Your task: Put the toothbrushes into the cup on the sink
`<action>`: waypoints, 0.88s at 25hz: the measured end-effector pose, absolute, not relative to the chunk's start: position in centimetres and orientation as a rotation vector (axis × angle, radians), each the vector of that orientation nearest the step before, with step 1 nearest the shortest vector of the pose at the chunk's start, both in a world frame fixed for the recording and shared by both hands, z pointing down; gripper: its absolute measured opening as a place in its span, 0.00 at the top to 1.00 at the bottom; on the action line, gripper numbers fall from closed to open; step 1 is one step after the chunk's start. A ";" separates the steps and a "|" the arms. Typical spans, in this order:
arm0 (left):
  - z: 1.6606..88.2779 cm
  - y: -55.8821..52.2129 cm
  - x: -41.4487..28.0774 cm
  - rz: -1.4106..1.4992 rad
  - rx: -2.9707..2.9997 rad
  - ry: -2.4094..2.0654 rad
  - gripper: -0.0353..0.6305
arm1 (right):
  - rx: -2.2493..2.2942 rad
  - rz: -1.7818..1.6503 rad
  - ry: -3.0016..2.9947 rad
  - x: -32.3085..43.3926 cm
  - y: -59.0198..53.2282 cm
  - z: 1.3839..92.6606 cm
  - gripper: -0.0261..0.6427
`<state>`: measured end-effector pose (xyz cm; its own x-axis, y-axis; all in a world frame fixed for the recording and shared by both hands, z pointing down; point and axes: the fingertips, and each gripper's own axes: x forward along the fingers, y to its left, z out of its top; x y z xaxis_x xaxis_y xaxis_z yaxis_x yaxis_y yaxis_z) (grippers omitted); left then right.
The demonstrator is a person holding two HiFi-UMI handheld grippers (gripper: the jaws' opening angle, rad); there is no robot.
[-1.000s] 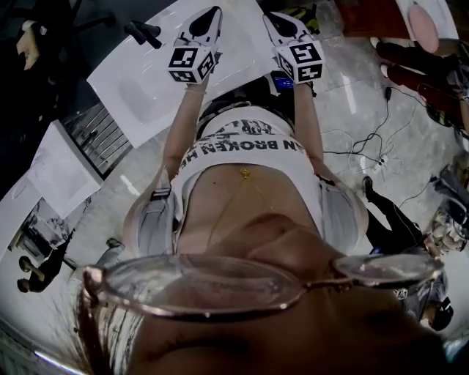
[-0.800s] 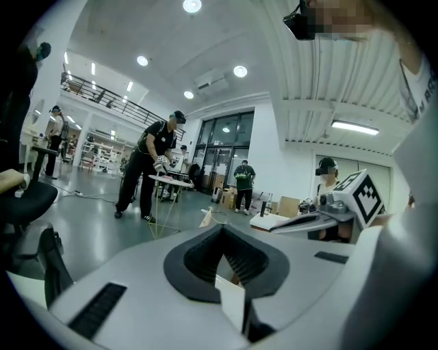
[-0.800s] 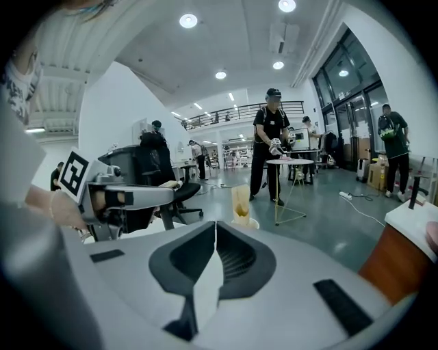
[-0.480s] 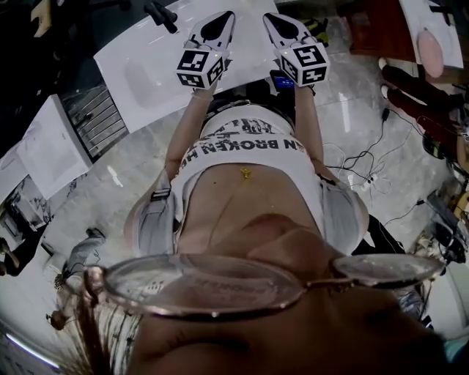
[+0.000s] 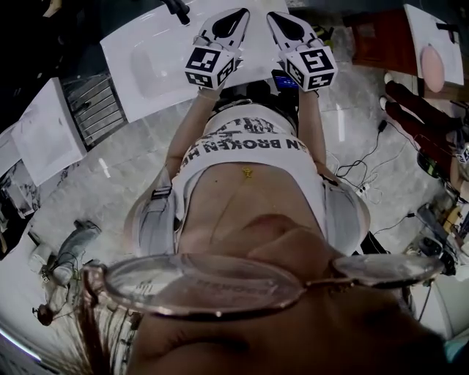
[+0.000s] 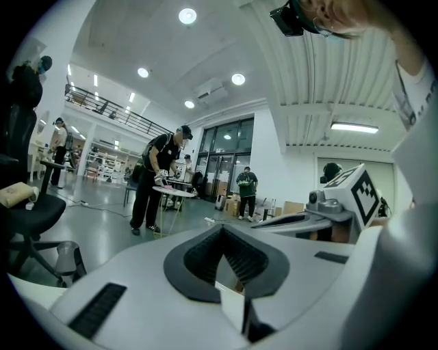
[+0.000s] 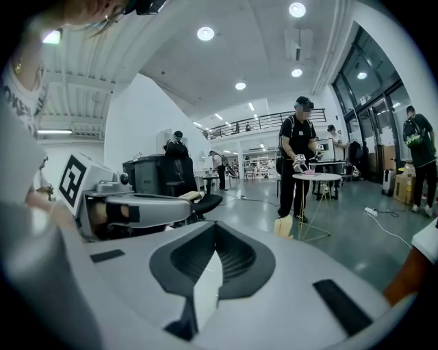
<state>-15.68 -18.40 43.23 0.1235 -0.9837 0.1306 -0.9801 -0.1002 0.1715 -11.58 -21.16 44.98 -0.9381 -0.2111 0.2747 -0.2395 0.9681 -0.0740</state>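
I held my left gripper point(image 5: 239, 13) and right gripper point(image 5: 274, 16) side by side over the white sink point(image 5: 157, 86). Both grippers' jaws were together, with nothing between them.

Glossy white sink point(image 5: 168, 44), polished grey floor point(image 5: 110, 172), matt white plastic left gripper point(image 6: 223, 225)

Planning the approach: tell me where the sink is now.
Head view, upper left: the white sink lies ahead of the person, black faucet at its top edge; the left gripper shows against its right part.
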 end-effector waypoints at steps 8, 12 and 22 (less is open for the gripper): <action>42.4 -16.9 -16.4 -0.047 2.173 -1.978 0.93 | 0.254 0.115 -2.857 -12.7 -19.3 44.3 0.92; 42.6 -16.5 -16.6 -0.049 2.167 -1.974 0.93 | 0.236 0.098 -2.854 -12.9 -18.8 44.3 0.92; 42.7 -16.6 -15.9 -0.038 2.177 -1.950 0.93 | 0.273 0.074 -2.823 -12.3 -19.0 44.1 0.92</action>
